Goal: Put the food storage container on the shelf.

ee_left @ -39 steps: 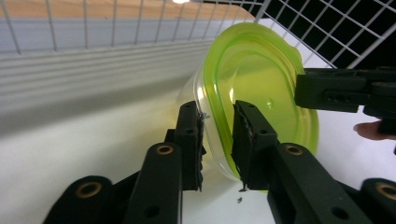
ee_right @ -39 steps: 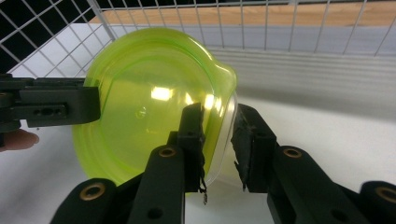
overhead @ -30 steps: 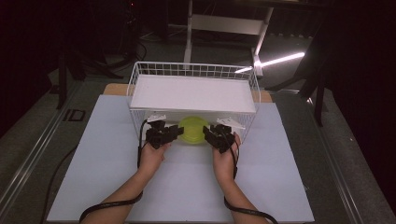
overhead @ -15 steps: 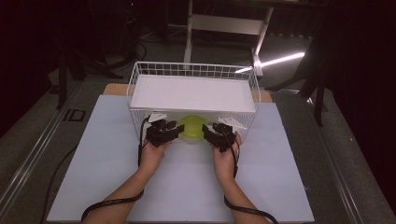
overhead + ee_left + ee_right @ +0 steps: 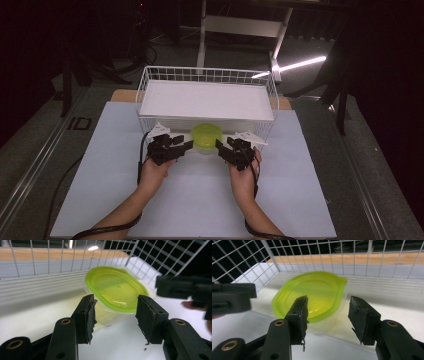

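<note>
Flanking the lidded green container (image 5: 207, 138) beside the wire basket (image 5: 150, 80), both grippers' fingers (image 5: 86, 315) just spreading, pinching nothing.

A: Anyone spot any writing in these shots? Labels, brand names, numbers?

B: Nope, nothing I can actually read. The green lid (image 5: 117, 290) is plain, just a small dimple in the middle, no logo or print. The white wire basket (image 5: 150, 80) has no tag on it either.

A: What about that dark mark on the floor (image 5: 30, 150), left of the table (image 5: 300, 200)?

B: Yeah, there's a boxy marking (image 5: 79, 123) there, looks sort of like letters, but it's too small and dim to make out. The black jaw pads (image 5: 299, 315) carry no stamps or numbers.
</note>
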The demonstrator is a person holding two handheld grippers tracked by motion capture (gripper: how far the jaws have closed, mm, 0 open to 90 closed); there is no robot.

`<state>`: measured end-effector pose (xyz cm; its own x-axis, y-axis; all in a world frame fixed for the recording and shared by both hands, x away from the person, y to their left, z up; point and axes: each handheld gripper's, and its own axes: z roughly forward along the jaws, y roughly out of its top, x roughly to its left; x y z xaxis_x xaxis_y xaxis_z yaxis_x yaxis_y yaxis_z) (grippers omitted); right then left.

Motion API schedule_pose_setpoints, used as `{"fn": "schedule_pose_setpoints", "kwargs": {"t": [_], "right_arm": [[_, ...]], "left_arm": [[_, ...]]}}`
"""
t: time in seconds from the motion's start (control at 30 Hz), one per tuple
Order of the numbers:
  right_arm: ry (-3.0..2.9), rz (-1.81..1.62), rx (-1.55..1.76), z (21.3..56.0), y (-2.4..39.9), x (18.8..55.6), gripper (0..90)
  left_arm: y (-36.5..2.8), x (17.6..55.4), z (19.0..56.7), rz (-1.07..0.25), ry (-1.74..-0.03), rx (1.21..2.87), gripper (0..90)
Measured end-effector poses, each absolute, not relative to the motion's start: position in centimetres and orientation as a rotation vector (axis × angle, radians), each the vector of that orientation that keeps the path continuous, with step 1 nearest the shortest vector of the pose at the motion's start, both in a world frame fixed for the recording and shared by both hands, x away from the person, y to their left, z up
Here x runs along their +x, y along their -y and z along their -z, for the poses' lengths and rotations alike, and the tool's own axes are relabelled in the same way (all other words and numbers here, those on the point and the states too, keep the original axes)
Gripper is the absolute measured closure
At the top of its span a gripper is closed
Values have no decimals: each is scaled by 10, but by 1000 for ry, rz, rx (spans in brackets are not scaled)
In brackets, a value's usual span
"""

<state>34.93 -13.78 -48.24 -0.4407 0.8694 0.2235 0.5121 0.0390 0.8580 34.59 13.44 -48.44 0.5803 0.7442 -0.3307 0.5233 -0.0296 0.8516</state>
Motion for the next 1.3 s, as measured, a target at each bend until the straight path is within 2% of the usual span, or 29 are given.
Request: {"fn": "schedule_pose_setpoints", "kwargs": {"t": [0.1, 0.3, 0.37, 0.43, 0.5, 0.6, 0.87, 1.3], "right_arm": [[-1987, -1363, 1387, 484, 139, 341, 496], [-2035, -1333, 1392, 492, 139, 333, 623], [-2053, -1314, 1394, 494, 137, 332, 693], [-2088, -1289, 1381, 497, 133, 332, 764], [-2114, -1263, 1376, 499, 129, 333, 833], [-2142, -1240, 1369, 503, 123, 335, 885], [-2177, -1206, 1401, 513, 109, 344, 898], [-2173, -1198, 1404, 520, 92, 361, 898]], "left_arm": [[-142, 336, 483, -237, -1069, 1682, 480], [-151, 317, 486, -211, -1021, 1704, 382], [-153, 311, 485, -183, -970, 1720, 279], [-155, 303, 485, -197, -975, 1718, 270], [-157, 295, 485, -226, -964, 1736, 129], [-160, 281, 488, -301, -959, 1738, 16], [-167, 260, 505, -335, -973, 1761, 16], [-174, 262, 504, -312, -962, 1695, 16]]}}
